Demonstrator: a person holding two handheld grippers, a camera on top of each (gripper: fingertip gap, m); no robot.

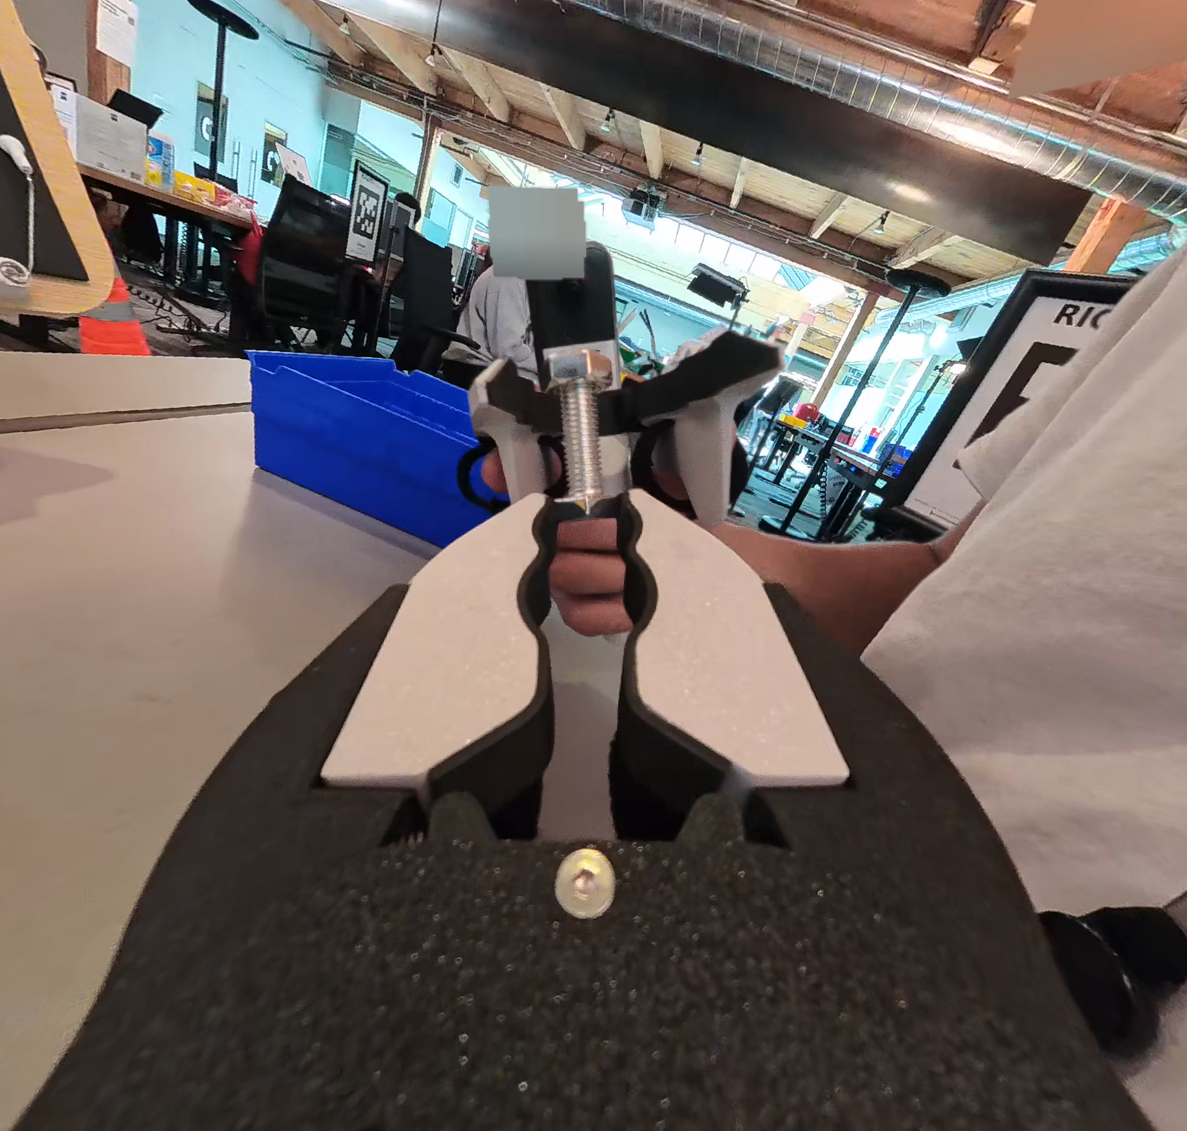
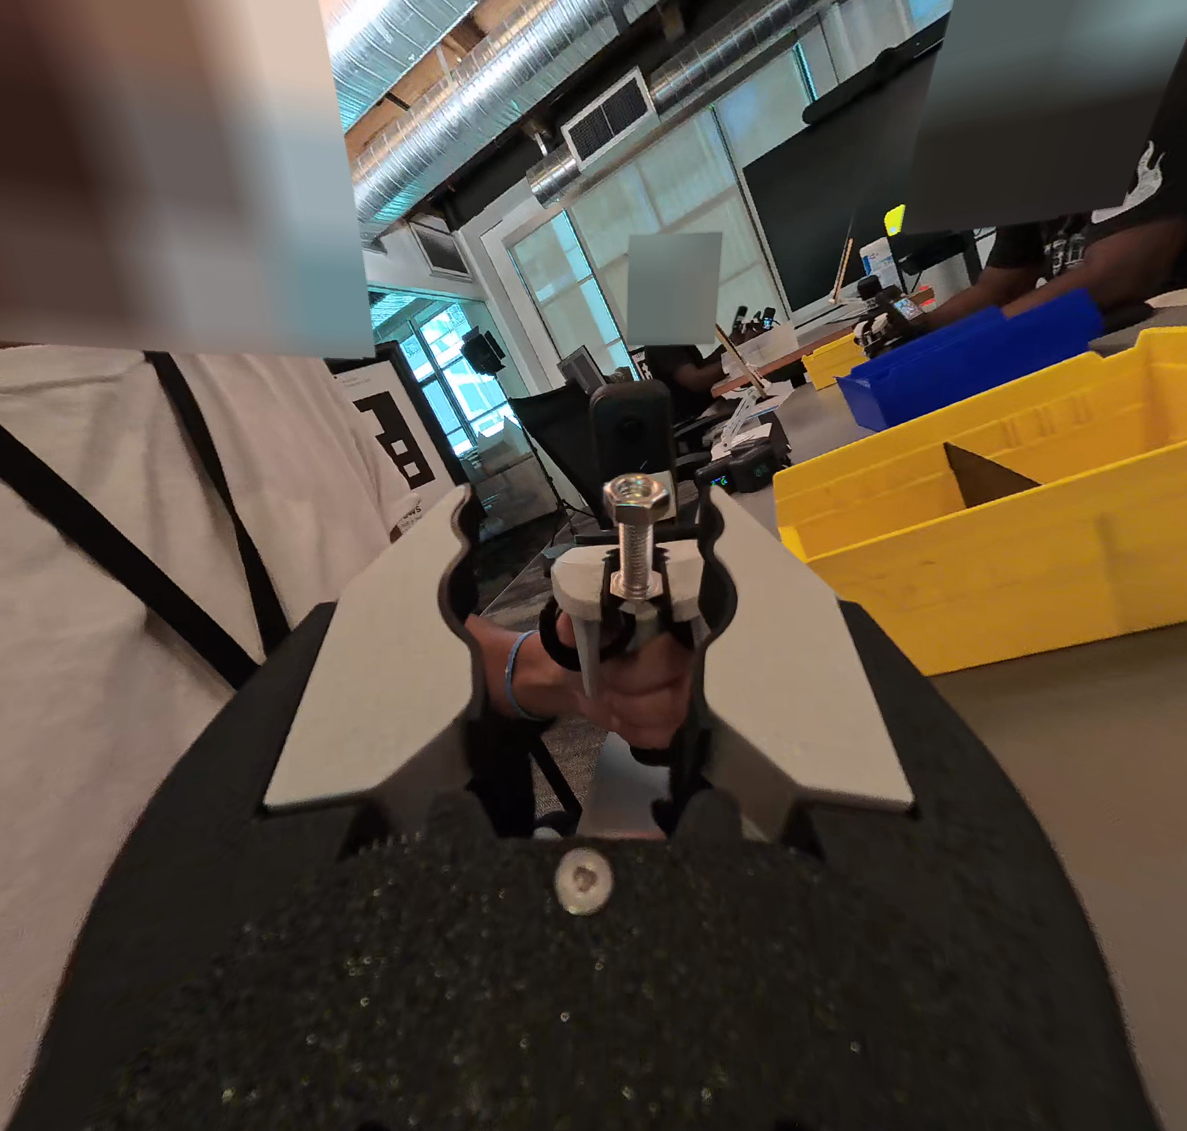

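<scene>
Silver bolt stands upright, long axis 12–6, head end clamped in the left gripper fingers, nut on its top end. Right gripper fingers spread wide, flanking the nut at 9 and 3, not touching. Yellow bin at 3, blue bin beyond.

The bolt and nut are bright, glossy threaded metal. The bins look smooth plastic. The table is matt, the shirt cloth.
</scene>
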